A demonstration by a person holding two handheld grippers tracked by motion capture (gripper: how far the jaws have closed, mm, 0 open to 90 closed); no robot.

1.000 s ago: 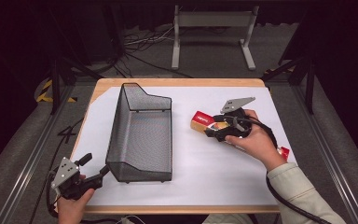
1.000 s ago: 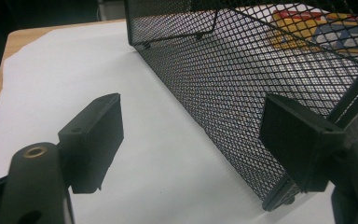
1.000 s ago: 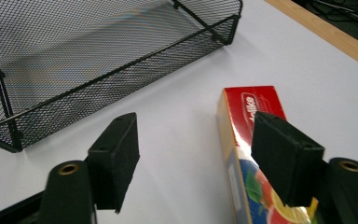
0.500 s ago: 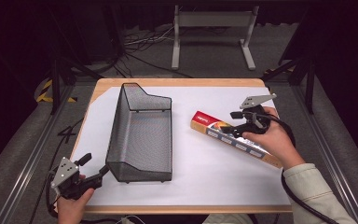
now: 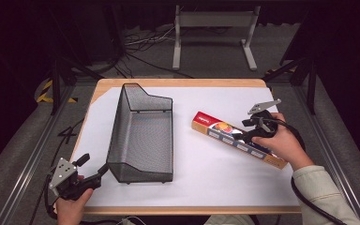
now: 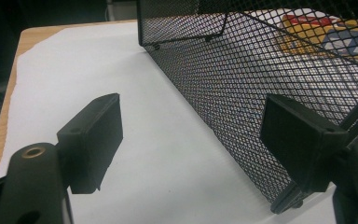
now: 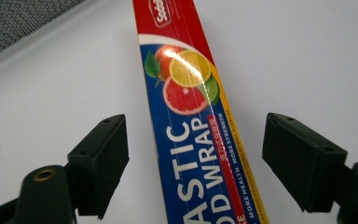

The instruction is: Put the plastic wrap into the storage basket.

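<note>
Plastic wrap box (image 5: 238, 139) flat, long axis diagonal between the right tool's (image 5: 254, 127) wide jaws.

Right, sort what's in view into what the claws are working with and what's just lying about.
In play:
- plastic wrap box, lying between the open right claw jaws
- black mesh basket, its near corner by the open left claw

Lying about:
- grey metal stand on the floor beyond the table
- cables on the floor
</note>
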